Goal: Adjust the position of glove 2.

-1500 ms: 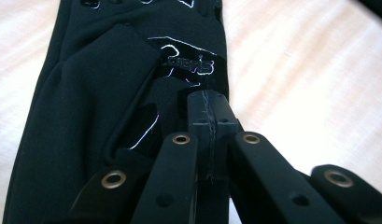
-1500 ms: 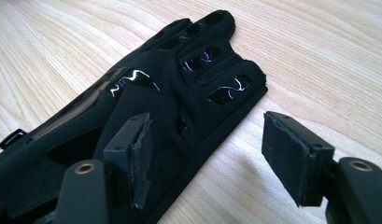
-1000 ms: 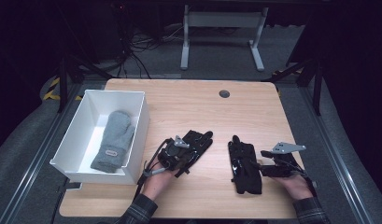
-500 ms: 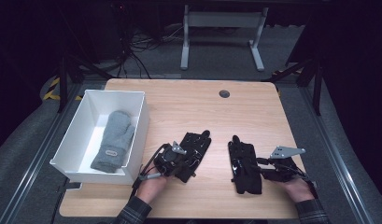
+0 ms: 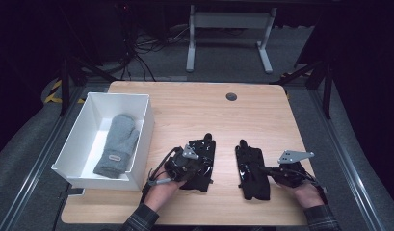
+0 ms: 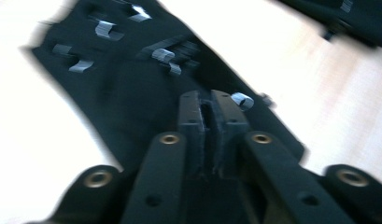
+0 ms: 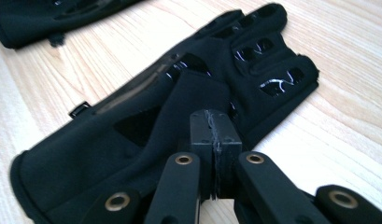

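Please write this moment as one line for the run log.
left tool: jaws just opening slightly, over left black glove | right tool: just closed on right black glove | grey mitten: in white bin

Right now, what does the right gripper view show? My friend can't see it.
The right gripper has its two black jaws shut on the edge of a black glove lying flat on the wooden table. Another black glove lies at the top left.

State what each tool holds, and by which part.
The right tool is shut on the right black glove at its thumb-side edge. The left tool sits on the left black glove; grip unclear.
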A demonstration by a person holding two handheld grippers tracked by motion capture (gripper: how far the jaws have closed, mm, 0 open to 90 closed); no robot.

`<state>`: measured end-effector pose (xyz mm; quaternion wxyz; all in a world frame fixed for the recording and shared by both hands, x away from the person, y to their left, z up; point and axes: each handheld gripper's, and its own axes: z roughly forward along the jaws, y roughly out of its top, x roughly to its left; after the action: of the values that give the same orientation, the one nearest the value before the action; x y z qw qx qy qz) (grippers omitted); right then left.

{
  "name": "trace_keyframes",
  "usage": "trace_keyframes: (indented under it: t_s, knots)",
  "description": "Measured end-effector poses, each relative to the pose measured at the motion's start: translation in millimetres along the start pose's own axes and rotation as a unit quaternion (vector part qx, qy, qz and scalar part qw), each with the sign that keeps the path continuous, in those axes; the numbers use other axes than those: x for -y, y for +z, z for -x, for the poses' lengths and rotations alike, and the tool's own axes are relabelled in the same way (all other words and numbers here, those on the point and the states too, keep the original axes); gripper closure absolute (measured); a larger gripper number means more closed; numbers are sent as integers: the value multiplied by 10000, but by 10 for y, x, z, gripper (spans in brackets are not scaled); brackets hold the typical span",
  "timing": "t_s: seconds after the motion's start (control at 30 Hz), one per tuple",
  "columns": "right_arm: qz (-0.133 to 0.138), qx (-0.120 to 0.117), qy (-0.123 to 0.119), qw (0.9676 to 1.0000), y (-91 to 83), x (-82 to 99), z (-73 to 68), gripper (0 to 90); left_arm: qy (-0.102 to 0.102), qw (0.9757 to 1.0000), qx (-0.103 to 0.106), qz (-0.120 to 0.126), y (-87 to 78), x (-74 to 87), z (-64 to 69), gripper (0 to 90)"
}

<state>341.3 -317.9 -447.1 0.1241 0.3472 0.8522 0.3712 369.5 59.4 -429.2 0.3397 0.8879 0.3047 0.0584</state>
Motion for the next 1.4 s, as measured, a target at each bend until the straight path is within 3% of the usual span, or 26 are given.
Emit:
trace_keyframes:
  t_s: [0.13, 0.2, 0.33, 0.5, 0.67, 0.8, 0.93, 1.4]
  knots:
    - [-57, 31, 12, 10000, 9, 10, 15, 897, -249, 9993, -272, 108, 2, -25, -162, 741]
    - [-55, 41, 4, 10000, 5, 13, 18, 897, -470, 9982, -360, 87, 43, -15, -275, 697]
    - [-114, 37, 7, 9999, 12, 25, 31, 897, -726, 9968, -326, -57, 146, 36, -406, 660]
    - [-166, 32, -17, 9999, 29, 28, 34, 897, -738, 9966, -318, -181, 204, 79, -433, 678]
    - [-224, 5, -33, 9997, 70, 24, 27, 898, -728, 9969, -238, -193, 216, 72, -422, 823]
    - [-242, -4, -67, 9997, 100, 8, 11, 898, -888, 9958, -187, -101, 219, 62, -405, 872]
    - [-237, -55, -91, 9997, 131, -16, -10, 899, -970, 9952, -138, 71, 210, 37, -382, 878]
    - [-275, -318, -410, 9983, 368, -219, -218, 899, -1146, 9931, -54, 250, 250, -41, -457, 879]
